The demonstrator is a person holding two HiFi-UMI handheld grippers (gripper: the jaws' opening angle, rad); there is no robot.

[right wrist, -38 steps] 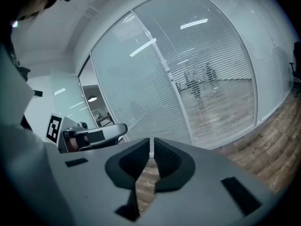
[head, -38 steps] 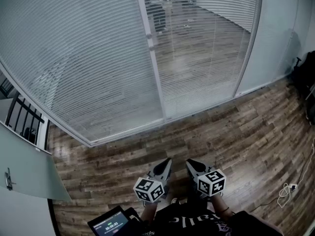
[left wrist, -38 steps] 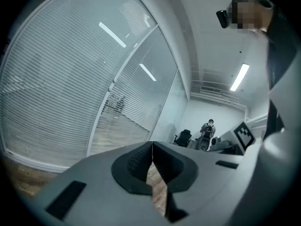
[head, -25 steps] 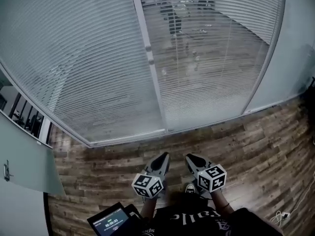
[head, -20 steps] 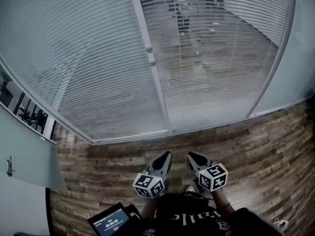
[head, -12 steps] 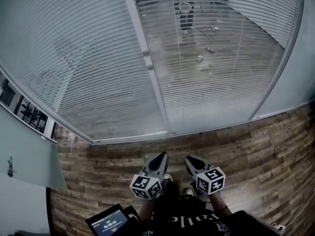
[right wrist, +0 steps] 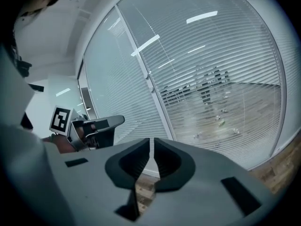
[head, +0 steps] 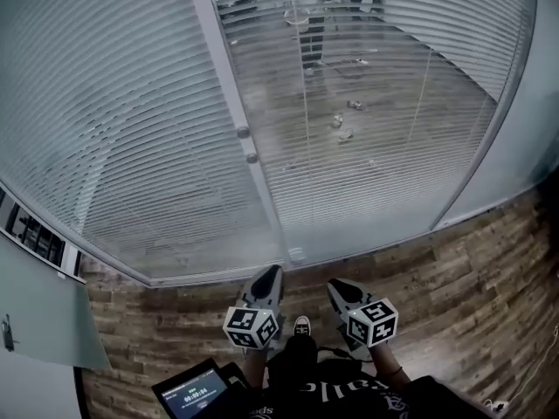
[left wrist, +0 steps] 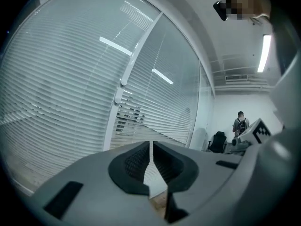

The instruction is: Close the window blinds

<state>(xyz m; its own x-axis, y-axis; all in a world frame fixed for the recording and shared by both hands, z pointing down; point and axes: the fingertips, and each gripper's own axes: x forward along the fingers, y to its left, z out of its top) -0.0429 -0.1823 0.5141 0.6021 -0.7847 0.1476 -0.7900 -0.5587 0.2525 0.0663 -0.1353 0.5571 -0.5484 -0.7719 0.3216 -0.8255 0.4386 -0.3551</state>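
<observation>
Floor [head: 175, 321] separates blinds [head: 131, 129] from left hand-held gripper [head: 269, 274] and right hand-held gripper [head: 337, 286].

Left gripper [head: 269, 275]: pale grey wedge-shaped shell, narrowing to a dark tip.
Right gripper [head: 336, 286]: same grey wedge, same dark tip.
Left marker cube [head: 251, 328]: white faces, one black square pattern on each, at the shell's rear end.
Right marker cube [head: 372, 321]: white, black square patterns, slightly rounded corners.
Jaw pads [left wrist: 129, 168]: black, curved, finely ribbed on the inner faces, set into the grey shell.
Shell slots [left wrist: 63, 199]: dark rectangular recesses, one on either side of the pads.
Top [head: 349, 391]: black, pale lettering across the chest, not legible.
Wrist band [head: 391, 372]: thin, dark, on the right wrist.
Shoe [head: 301, 326]: black with white toe and sole edge.
</observation>
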